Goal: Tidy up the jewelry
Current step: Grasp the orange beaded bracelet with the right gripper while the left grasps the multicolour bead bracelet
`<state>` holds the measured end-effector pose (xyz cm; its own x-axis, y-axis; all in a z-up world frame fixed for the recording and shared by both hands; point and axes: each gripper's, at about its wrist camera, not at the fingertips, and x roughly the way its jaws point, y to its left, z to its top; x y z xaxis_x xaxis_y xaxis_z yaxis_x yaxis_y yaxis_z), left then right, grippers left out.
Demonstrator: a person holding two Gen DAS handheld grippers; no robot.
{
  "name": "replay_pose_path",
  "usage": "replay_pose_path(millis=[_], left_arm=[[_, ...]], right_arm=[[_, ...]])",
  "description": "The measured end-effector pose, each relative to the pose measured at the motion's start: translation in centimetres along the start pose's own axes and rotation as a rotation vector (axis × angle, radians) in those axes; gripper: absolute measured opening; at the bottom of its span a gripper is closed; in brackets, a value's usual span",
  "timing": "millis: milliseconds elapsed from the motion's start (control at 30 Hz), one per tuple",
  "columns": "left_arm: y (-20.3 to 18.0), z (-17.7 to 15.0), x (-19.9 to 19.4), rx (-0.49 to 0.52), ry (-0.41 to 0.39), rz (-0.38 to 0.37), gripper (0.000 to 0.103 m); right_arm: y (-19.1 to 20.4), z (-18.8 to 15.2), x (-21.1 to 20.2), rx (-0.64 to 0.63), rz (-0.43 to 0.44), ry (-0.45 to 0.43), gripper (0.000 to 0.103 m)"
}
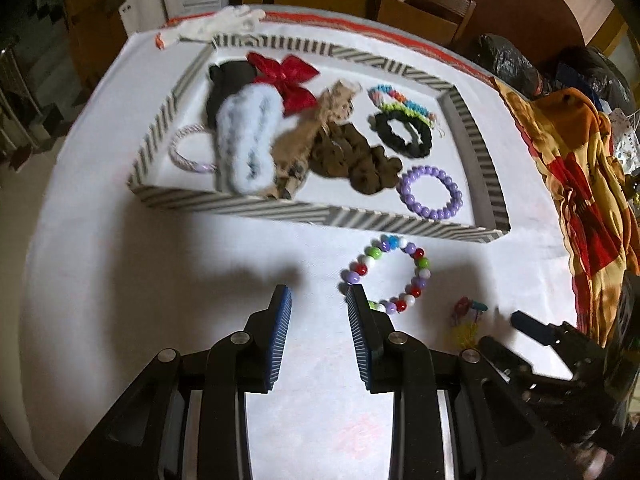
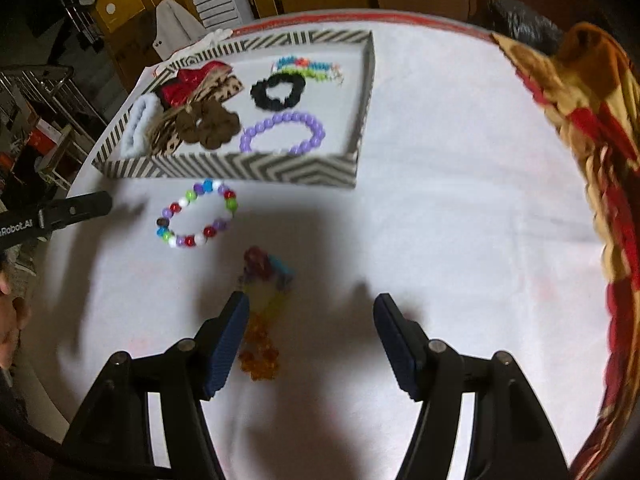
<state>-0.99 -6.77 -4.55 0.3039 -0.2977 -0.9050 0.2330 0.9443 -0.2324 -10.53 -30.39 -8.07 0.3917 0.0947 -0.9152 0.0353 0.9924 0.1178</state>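
White table (image 1: 120,260) – multicolour bead bracelet (image 1: 386,276) lies before striped tray (image 1: 280,210), touching right pad of left gripper (image 1: 319,300); jaws apart, empty. Right gripper (image 2: 312,308) jaws wide, empty – over small bead string (image 2: 262,308).

Multicolor bead bracelet (image 1: 386,276) flat on table, just outside tray's (image 1: 280,210) near edge. Amber-beaded piece (image 2: 262,316) nearby. Tray holds scrunchies (image 1: 352,156), purple bracelet (image 1: 431,192).

Black left gripper (image 1: 319,295), ribbed blue fingers (image 1: 280,336), silver screws; right gripper (image 2: 311,304) alike, lettering perhaps "Robot.AI"
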Motion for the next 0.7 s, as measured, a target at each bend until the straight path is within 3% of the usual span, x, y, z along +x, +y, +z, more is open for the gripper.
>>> replay_pose_path(millis=[133, 200, 267, 333, 367, 533, 600, 667, 700], left_arm=[[-0.8, 0.1, 1.5, 0.001, 0.025, -0.032, 0.021], [-1.2, 0.2, 2.2, 0.003, 0.032, -0.040, 0.021], [-1.5, 0.3, 2.8, 0.009, 0.033, -0.027, 0.022], [-1.9, 0.5, 3.4, 0.016, 0.035, -0.018, 0.022], [-2.1, 0.6, 3.7, 0.020, 0.040, -0.009, 0.022], [-3.5, 0.7, 4.6, 0.080, 0.027, 0.051, 0.022], [-3.9, 0.5, 4.8, 0.107, 0.013, 0.042, 0.021], [-4.2, 0.3, 4.9, 0.142, -0.004, 0.064, 0.001], [-4.3, 0.3, 4.9, 0.156, 0.003, 0.063, 0.001]], right_arm=[[1.1, -0.1, 0.8, -0.038, 0.017, 0.001, 0.065], [1.2, -0.1, 1.4, -0.048, 0.029, 0.010, 0.044], [1.2, 0.1, 1.5, -0.049, 0.044, 0.003, 0.040], [1.0, 0.3, 1.6, -0.053, 0.055, -0.002, 0.028], [0.9, 0.3, 1.6, -0.055, 0.063, 0.000, 0.017], [0.2, 0.2, 1.6, -0.053, 0.088, 0.005, 0.013], [-0.3, 0.3, 1.3, -0.036, 0.105, 0.005, 0.009], [-0.7, 0.5, 0.8, -0.026, 0.118, 0.000, 0.009], [-0.9, 0.6, 0.6, -0.024, 0.121, -0.004, 0.009]])
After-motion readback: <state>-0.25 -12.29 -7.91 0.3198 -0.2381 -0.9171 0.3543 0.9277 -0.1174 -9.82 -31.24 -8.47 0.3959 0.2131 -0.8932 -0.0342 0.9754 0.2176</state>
